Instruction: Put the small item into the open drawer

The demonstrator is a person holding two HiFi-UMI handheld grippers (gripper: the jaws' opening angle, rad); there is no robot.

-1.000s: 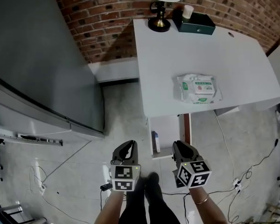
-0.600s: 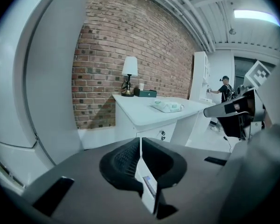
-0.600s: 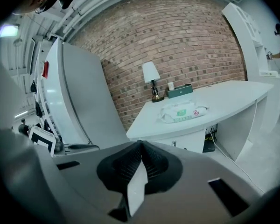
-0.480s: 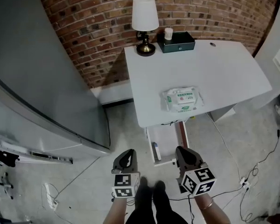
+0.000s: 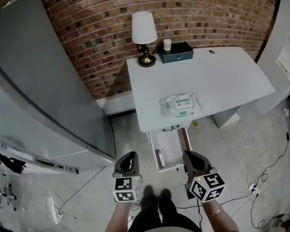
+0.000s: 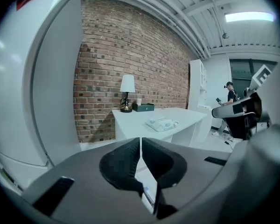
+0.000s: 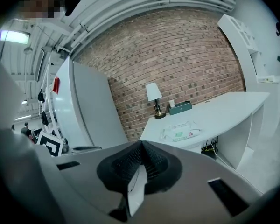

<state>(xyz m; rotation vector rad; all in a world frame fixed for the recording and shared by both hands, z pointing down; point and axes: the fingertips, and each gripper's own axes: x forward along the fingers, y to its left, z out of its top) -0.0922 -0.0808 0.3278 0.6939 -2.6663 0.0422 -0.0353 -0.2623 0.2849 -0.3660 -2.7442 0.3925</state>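
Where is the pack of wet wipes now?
In the head view, the pack of wet wipes lies at the front edge of the white desk, above the open drawer.

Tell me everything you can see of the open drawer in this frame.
The drawer is a shallow white tray, pulled out from under the front edge of the white desk and open at the top. A reddish-brown strip runs along its right side. Its floor is mostly bare. A small item with blue on it lies by the left wall. Nothing else touches the drawer.
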